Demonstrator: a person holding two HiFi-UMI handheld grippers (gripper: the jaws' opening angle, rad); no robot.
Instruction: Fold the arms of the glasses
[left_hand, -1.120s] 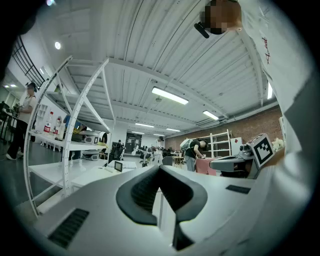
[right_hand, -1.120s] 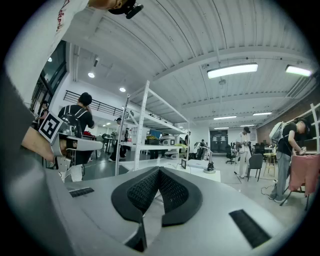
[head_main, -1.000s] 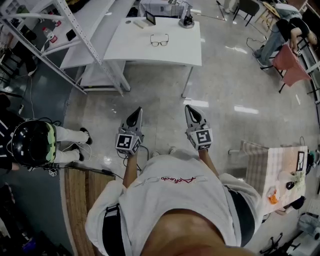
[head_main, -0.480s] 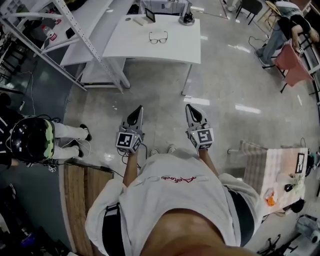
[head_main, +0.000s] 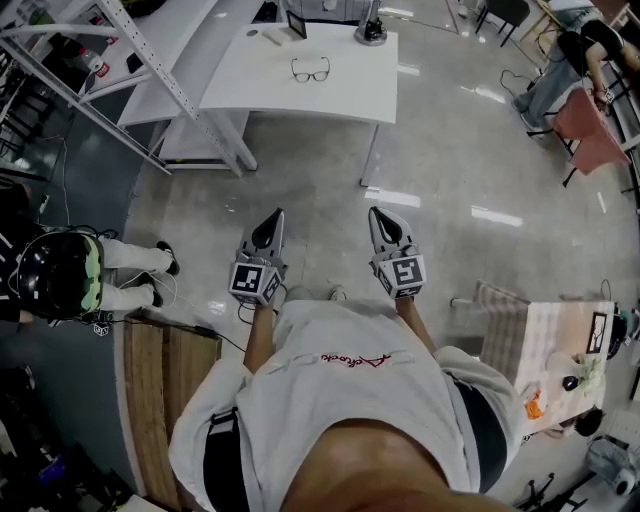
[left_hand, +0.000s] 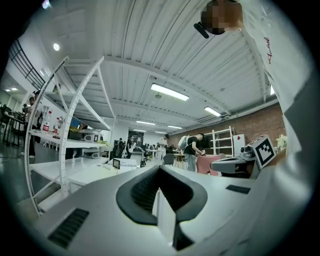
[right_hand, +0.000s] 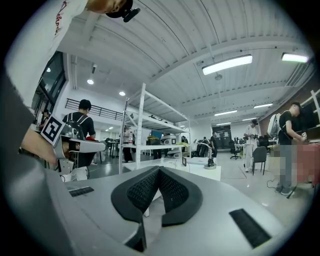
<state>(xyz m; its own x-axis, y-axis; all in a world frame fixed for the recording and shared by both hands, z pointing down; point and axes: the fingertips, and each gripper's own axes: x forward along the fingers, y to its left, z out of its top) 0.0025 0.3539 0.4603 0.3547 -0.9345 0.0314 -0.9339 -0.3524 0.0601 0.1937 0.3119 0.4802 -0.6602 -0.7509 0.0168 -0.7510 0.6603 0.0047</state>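
Observation:
A pair of dark-framed glasses (head_main: 311, 70) lies with its arms open on a white table (head_main: 340, 95) far ahead, at the top of the head view. My left gripper (head_main: 272, 222) and right gripper (head_main: 385, 221) are held side by side in front of my body, well short of the table, pointing level toward it. Both are shut with nothing between their jaws. In the left gripper view the jaw tips (left_hand: 160, 169) meet; in the right gripper view the pads (right_hand: 159, 171) meet too. The glasses are too small to make out in the gripper views.
On the table's far edge stand a small tablet (head_main: 297, 25) and a dark desk stand (head_main: 371, 32). White metal shelving (head_main: 120, 70) runs at the left. A person in a black helmet (head_main: 60, 280) stands at my left; a checked-cloth table (head_main: 560, 350) is at the right.
The table with the glasses has slid slightly up and left in the head view as I walk toward it. Both grippers stay shut and keep their pose.

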